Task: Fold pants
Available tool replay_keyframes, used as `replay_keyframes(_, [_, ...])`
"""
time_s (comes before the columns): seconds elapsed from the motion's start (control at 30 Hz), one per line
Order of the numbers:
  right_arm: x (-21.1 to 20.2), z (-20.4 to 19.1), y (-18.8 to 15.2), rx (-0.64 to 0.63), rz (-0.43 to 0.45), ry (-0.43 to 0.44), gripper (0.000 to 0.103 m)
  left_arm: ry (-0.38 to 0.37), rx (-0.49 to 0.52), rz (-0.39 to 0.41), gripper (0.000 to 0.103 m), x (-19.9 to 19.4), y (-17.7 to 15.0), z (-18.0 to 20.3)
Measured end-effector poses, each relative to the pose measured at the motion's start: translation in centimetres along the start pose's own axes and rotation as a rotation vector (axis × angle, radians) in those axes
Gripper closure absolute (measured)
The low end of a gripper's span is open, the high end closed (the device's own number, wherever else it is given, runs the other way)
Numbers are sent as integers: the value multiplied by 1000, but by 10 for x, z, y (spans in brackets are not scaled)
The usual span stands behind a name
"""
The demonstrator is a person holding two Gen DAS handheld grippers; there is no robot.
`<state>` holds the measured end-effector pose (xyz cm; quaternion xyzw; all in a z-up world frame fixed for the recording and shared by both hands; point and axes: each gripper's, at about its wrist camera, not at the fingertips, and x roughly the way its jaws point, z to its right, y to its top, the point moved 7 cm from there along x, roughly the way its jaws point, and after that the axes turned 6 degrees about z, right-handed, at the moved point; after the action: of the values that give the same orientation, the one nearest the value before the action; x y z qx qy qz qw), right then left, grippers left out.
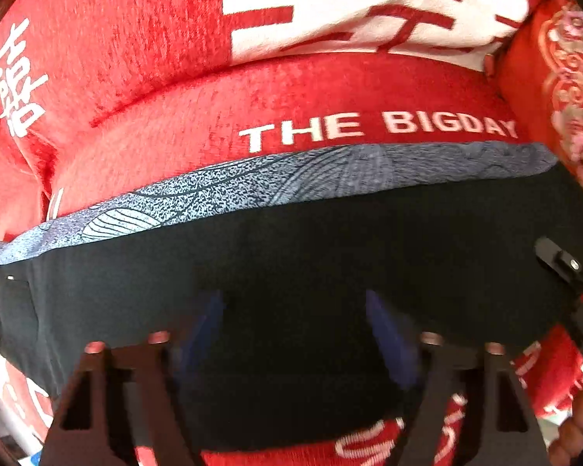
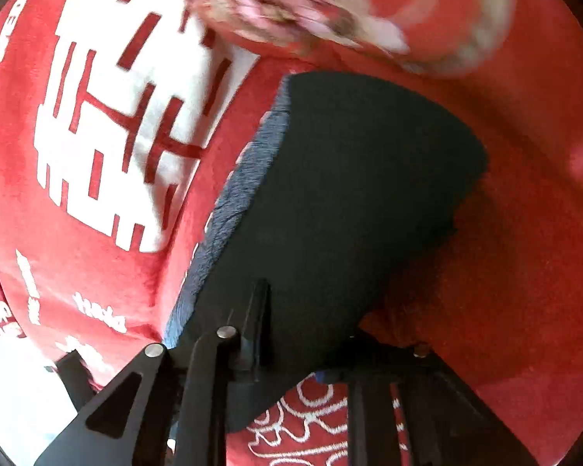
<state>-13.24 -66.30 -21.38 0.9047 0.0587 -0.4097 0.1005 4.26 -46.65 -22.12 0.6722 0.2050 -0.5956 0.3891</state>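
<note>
My left gripper (image 1: 295,334) hangs apart over the black pants (image 1: 291,256) – right gripper (image 2: 291,343) pinches their near edge, probably to lift for folding.

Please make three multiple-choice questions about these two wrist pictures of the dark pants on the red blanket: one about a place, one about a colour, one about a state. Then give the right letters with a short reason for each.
1. Where do the printed words THE BIGDAY stand in the left wrist view?
A. on the red blanket just beyond the patterned band
B. on the pants
C. on a gripper finger

2. What colour is the patterned band along the far edge of the pants?
A. yellow
B. grey-blue
C. green

3. How do the pants lie under the left gripper?
A. rolled into a ball
B. hanging in the air
C. spread flat on the red blanket

Answers: 1 A, the white letters sit on red plush above the band. 2 B, the band shows a speckled grey-blue print. 3 C, the dark cloth lies smooth and wide across the blanket.
</note>
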Motion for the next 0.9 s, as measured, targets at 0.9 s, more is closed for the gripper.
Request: replay_keyframes(0.9, [-15,-212,-90,-825,67,-157,86,-154,-72,89,44,-41,-37,-72])
